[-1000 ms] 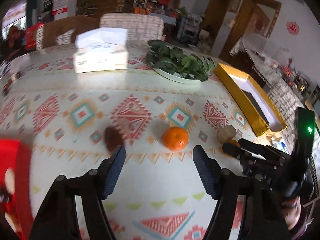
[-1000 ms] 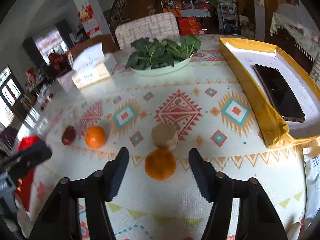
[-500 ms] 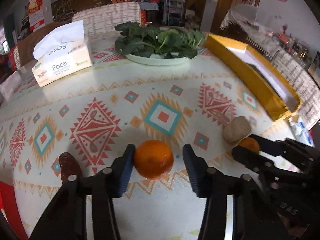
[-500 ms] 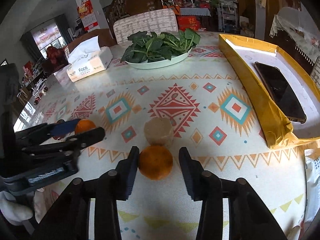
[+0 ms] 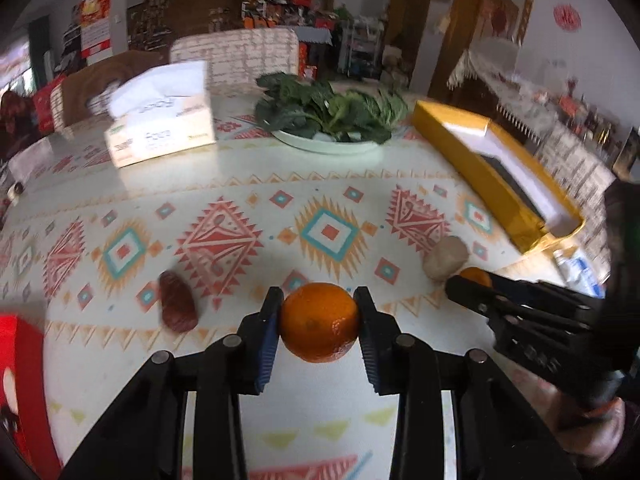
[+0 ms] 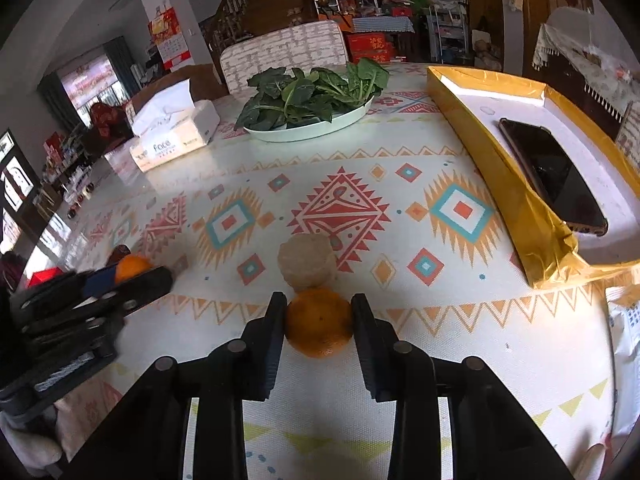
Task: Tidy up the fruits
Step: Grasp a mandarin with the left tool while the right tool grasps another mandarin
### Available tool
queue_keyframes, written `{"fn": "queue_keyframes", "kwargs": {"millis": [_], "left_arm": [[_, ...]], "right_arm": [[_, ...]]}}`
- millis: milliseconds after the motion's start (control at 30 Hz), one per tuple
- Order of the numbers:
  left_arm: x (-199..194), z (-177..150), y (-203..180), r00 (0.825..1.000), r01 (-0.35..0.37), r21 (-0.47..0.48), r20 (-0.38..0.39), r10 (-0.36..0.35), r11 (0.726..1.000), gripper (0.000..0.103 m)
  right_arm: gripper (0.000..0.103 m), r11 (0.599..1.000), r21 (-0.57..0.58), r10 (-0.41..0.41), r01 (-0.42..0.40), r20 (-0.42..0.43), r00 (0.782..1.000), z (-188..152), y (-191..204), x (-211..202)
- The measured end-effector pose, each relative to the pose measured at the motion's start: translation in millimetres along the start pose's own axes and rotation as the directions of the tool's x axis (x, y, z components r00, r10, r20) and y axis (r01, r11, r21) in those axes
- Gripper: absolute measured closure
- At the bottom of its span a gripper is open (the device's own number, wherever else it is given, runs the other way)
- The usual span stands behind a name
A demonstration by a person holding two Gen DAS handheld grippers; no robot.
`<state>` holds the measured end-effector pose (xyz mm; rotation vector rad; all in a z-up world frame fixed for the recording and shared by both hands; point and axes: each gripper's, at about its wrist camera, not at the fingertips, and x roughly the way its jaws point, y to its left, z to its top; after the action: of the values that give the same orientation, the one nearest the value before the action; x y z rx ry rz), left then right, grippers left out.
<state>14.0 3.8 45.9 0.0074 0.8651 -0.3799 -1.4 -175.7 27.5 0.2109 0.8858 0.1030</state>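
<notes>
Each hand-held gripper, left (image 5: pixel 319 322) and right (image 6: pixel 319 320), is closing onto a round orange mandarin (image 5: pixel 319 322) (image 6: pixel 319 322) on the patterned bench (image 6: pixel 400 320); sorting looks barely begun.

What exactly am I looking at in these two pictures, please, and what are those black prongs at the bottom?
There is no robot: a person holds a two-finger gripper in each hand, and each carries a fisheye camera looking along its fingers. The left gripper is closing its jaws on an orange; the right gripper is closing on a second orange. Each view shows the other gripper at its edge. On the patterned table also lie a beige lump, a dark reddish fruit, a tissue box, a plate of greens and a gold tray holding a phone.
</notes>
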Motion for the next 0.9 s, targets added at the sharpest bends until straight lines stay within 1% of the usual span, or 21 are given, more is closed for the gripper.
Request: {"fn": "queue_keyframes", "kwargs": {"millis": [67, 133, 200, 267, 367, 433, 533, 633, 667, 700, 800, 900], "left_arm": [[-18, -6, 9, 1.0, 0.004, -0.032, 0.02, -0.003, 0.999, 0.068], [-37, -12, 20, 0.999, -0.008, -0.065, 0.043, 0.011, 0.998, 0.068], [-59, -21, 35, 0.997, -0.029, -0.098, 0.069, 0.035, 0.995, 0.068], [-82, -30, 51, 0.993, -0.061, -0.136, 0.094, 0.074, 0.989, 0.068], [-120, -49, 83, 0.978, -0.125, -0.207, 0.137, 0.155, 0.97, 0.068], [-140, -62, 104, 0.968, -0.155, -0.25, 0.156, 0.198, 0.956, 0.068], [-162, -80, 135, 0.954, -0.192, -0.309, 0.165, 0.252, 0.931, 0.068], [-178, -99, 166, 0.931, -0.254, -0.365, 0.157, 0.328, 0.896, 0.068], [-182, -105, 177, 0.926, -0.271, -0.385, 0.147, 0.348, 0.882, 0.068], [-186, -112, 191, 0.924, -0.274, -0.411, 0.139, 0.357, 0.869, 0.068], [-194, -121, 222, 0.923, -0.272, -0.464, 0.122, 0.365, 0.843, 0.068], [-196, -119, 247, 0.931, -0.258, -0.486, 0.105, 0.349, 0.835, 0.068]], "right_arm": [[0.067, 0.999, 0.015, 0.039, -0.039, 0.01, 0.999, 0, -1, -3], [0.067, 0.997, 0.017, 0.073, -0.074, 0.029, 0.997, 0, 0, -7], [0.067, 0.995, 0.0, 0.097, -0.098, 0.06, 0.993, -1, 6, -12], [0.067, 0.995, -0.014, 0.1, -0.099, 0.076, 0.992, -1, 14, -18], [0.067, 0.991, -0.038, 0.127, -0.125, 0.081, 0.989, -2, 33, -30], [0.067, 0.986, -0.056, 0.161, -0.157, 0.084, 0.983, -3, 51, -41], [0.067, 0.973, -0.105, 0.217, -0.208, 0.082, 0.973, -4, 86, -54], [0.067, 0.948, -0.157, 0.287, -0.276, 0.054, 0.956, -8, 131, -62], [0.067, 0.939, -0.173, 0.308, -0.297, 0.039, 0.951, -9, 145, -62], [0.067, 0.929, -0.185, 0.33, -0.321, 0.021, 0.944, -12, 159, -62], [0.067, 0.891, -0.219, 0.398, -0.398, -0.047, 0.916, -20, 204, -56], [0.067, 0.855, -0.247, 0.44, -0.456, -0.118, 0.89, -31, 246, -46]]}}
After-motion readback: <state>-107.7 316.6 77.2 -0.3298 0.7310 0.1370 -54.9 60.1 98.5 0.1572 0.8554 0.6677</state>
